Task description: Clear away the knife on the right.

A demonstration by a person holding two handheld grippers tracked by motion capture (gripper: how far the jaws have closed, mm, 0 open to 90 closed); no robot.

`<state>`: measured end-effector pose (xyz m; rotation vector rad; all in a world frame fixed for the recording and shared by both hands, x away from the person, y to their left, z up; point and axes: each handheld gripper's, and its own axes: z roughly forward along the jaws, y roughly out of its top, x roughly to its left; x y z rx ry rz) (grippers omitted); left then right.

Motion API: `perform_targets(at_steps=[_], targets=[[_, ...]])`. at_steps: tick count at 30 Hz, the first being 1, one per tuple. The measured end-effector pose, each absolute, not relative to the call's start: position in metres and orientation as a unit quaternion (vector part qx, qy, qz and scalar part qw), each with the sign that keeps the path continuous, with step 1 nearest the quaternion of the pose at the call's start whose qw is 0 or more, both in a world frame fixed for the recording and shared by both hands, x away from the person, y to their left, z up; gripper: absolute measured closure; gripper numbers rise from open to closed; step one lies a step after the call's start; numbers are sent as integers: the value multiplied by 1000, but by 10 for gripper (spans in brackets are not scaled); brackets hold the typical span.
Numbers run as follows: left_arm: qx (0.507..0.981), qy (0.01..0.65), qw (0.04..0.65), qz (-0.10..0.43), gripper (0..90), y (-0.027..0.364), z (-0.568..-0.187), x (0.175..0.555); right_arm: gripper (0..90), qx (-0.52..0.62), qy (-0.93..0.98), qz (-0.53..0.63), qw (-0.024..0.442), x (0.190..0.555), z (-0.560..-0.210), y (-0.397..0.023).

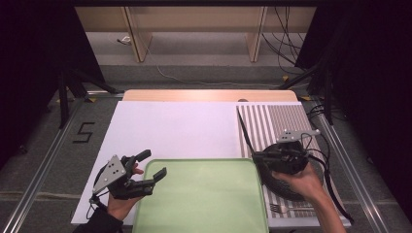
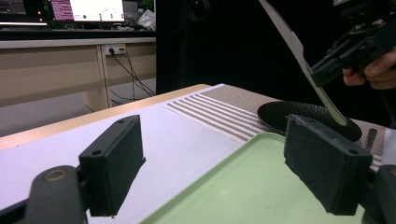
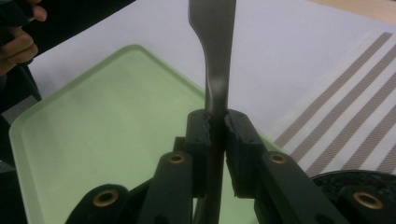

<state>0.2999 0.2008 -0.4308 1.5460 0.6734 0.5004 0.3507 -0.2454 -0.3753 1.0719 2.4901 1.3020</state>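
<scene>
— Dark curtains are flanking a white table (image 1: 170,128), with a striped placemat (image 1: 286,119) lying along its right side. Anything crowding the work?

— A green tray (image 1: 204,199) is sitting empty at the near edge; a black plate (image 1: 286,187) is resting on the placemat just beside it, and a fork (image 1: 291,208) is lying near the plate.

— And the grippers?

— The right gripper (image 3: 217,128) is pinching a table knife (image 3: 212,56) by its handle above the tray's right rim, blade pointing away. The left gripper (image 1: 148,170) is standing spread at the tray's left corner, holding nothing.

— Any difference between views?

— The left gripper view is showing monitors (image 2: 88,9) behind a desk.
</scene>
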Motion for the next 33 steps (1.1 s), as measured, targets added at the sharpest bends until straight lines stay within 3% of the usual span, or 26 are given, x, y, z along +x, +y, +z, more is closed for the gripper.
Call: perform_targets(at_steps=[33], targets=[[676, 298, 638, 216, 158, 201, -431, 301, 805, 343, 841, 419, 7, 292, -404, -199]])
